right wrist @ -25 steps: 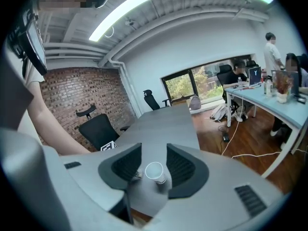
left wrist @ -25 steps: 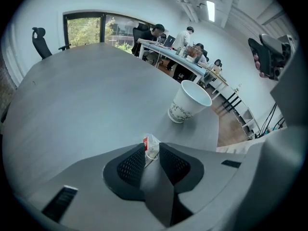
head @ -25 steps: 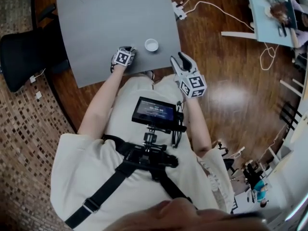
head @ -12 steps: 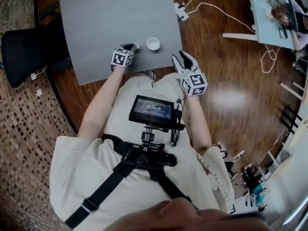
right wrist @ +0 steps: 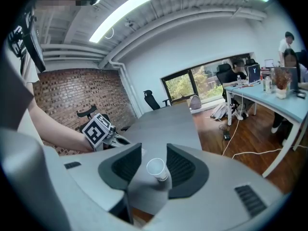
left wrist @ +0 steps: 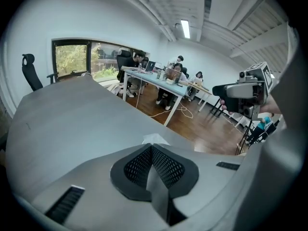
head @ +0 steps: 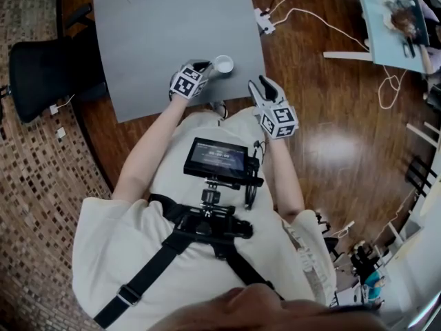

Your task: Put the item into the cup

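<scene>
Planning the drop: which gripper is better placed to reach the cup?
Left. The left gripper is shut on a white item beside the white cup; the right gripper stands open and empty, farther off.

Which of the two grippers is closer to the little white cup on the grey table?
Left. The left gripper, shut on a small white item, hangs right beside the cup. The right gripper, jaws open, sits off the table's near corner, farther away.

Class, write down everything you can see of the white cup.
The cup is small, white and paper-looking, tapering to a narrower base. It stands upright, mouth open, near the grey table's near edge. Nothing shows inside it. The left gripper, shut on a white item, is close beside it; contact cannot be told.
</scene>
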